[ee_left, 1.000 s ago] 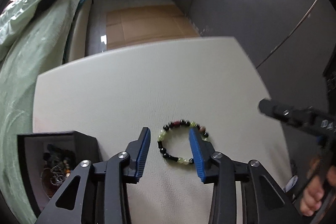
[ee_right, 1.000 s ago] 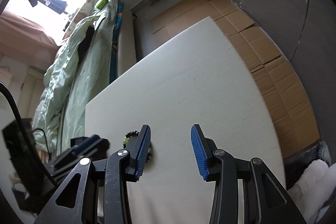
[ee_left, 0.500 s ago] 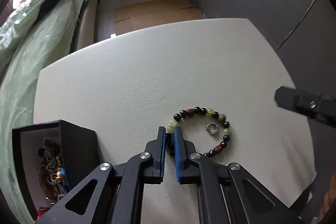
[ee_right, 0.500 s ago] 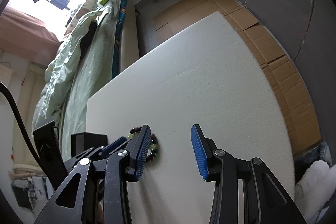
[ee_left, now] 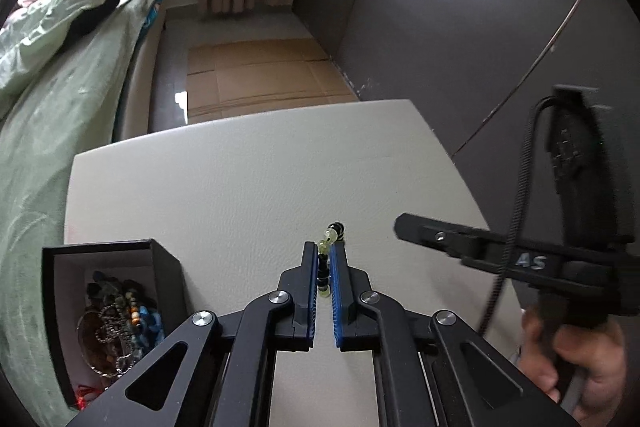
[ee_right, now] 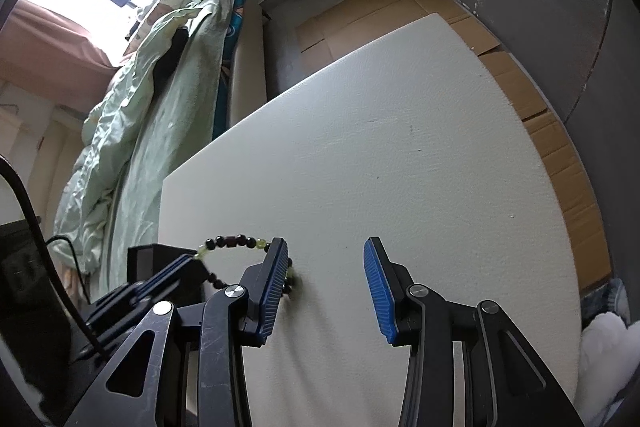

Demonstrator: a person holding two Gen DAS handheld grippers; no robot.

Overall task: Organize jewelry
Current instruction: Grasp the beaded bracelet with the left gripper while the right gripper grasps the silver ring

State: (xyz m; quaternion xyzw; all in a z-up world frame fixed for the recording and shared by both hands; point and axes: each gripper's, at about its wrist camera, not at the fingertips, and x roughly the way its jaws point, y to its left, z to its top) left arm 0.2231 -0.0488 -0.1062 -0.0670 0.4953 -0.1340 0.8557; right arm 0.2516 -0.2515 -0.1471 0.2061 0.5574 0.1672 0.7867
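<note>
Half a second back the beaded bracelet [ee_left: 329, 254] lay as a flat ring on the white table [ee_left: 240, 179] with the left gripper [ee_left: 324, 259] pinched on its near edge; now the bracelet is raised and seen edge-on, a thin line of black and pale green beads running between the blue pads, the camera tipped up toward the room. That gripper is clamped on the bracelet, with a few beads poking past the fingertips toward 12 o'clock. In the right wrist view the bracelet [ee_right: 236, 243] arcs up off the tabletop [ee_right: 400, 155], one end caught in the left tongs at 9 o'clock, the far side dipping behind the right tool's own left finger [ee_right: 272, 279].

At 8 o'clock of the left view stands the open black jewelry box [ee_left: 116, 255] — a tangle of beads and chains lies inside it. The right gripper [ee_right: 326, 279] hangs with its jaws spread wide, holding nothing. In the left view it juts in from 3 o'clock, gripped by the right hand [ee_left: 576, 355].
</note>
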